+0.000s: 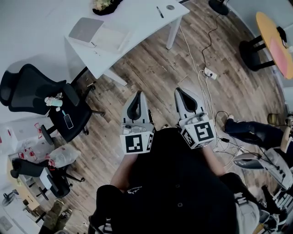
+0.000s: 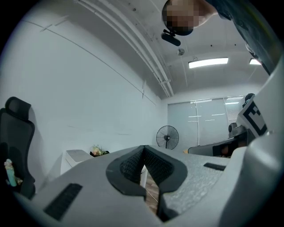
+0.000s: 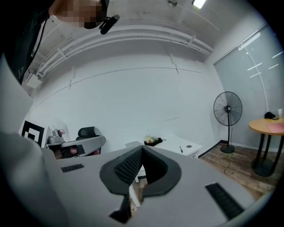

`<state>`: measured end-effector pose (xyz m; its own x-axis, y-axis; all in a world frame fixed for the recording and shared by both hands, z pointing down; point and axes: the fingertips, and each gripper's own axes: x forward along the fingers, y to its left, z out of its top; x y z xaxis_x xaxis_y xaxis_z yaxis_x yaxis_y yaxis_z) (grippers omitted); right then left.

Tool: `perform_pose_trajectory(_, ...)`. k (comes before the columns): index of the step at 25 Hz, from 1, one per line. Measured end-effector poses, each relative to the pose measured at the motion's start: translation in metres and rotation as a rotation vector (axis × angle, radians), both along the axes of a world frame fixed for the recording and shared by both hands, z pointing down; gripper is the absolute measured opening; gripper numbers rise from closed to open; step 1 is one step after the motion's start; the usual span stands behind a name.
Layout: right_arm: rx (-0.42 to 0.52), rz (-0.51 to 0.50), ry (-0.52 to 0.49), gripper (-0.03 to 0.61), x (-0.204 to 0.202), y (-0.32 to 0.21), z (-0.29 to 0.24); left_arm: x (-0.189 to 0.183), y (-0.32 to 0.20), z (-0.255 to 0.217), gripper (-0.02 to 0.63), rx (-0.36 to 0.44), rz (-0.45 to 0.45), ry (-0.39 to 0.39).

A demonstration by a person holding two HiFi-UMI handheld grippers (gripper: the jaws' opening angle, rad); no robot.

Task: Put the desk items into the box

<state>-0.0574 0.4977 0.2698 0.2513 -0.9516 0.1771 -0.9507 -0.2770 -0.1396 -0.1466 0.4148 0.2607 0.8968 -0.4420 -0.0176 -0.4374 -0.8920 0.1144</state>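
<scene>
A white desk (image 1: 137, 23) stands well ahead of me across the wood floor. On it lie a shallow grey box (image 1: 86, 29), a dark bundle with flowers (image 1: 105, 5), a pen (image 1: 160, 12) and a small round item (image 1: 170, 7). I hold both grippers close to my chest, far from the desk. My left gripper (image 1: 136, 98) and right gripper (image 1: 182, 93) are shut with nothing between the jaws. In the left gripper view the left gripper (image 2: 143, 150) points past the box (image 2: 77, 155). In the right gripper view the right gripper (image 3: 141, 150) points towards the desk (image 3: 177, 146).
A black office chair (image 1: 41, 96) carrying a phone (image 1: 68, 121) stands to the left, with bags (image 1: 50, 155) below it. Cables and a power strip (image 1: 208, 72) run over the floor on the right. A round orange table (image 1: 274, 36) and a standing fan (image 3: 227, 108) are further right.
</scene>
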Motion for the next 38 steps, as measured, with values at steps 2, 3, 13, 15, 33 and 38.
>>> perform_pose_trajectory(2, -0.006, 0.022, -0.002, -0.002, 0.012, -0.021, 0.000, 0.016, -0.023, -0.002, 0.008, 0.002, 0.024, 0.000)
perform_pose_trajectory(3, -0.008, 0.032, 0.000, -0.002, 0.018, -0.032, 0.000, 0.024, -0.034, -0.003, 0.008, 0.002, 0.037, 0.000)
perform_pose_trajectory(13, -0.044, 0.107, 0.016, -0.002, 0.059, -0.139, 0.001, 0.080, -0.148, -0.001, 0.008, -0.019, 0.143, -0.001)
perform_pose_trajectory(15, -0.045, 0.125, 0.019, -0.002, 0.065, -0.158, 0.002, 0.087, -0.167, -0.001, 0.008, -0.018, 0.159, 0.002)
perform_pose_trajectory(33, -0.081, 0.026, 0.010, -0.002, 0.059, -0.290, 0.020, 0.056, -0.284, 0.019, 0.008, -0.033, 0.031, -0.020)
perform_pose_trajectory(38, -0.065, -0.080, 0.010, -0.002, 0.061, -0.338, 0.019, 0.034, -0.320, 0.025, 0.008, -0.047, -0.125, -0.036)
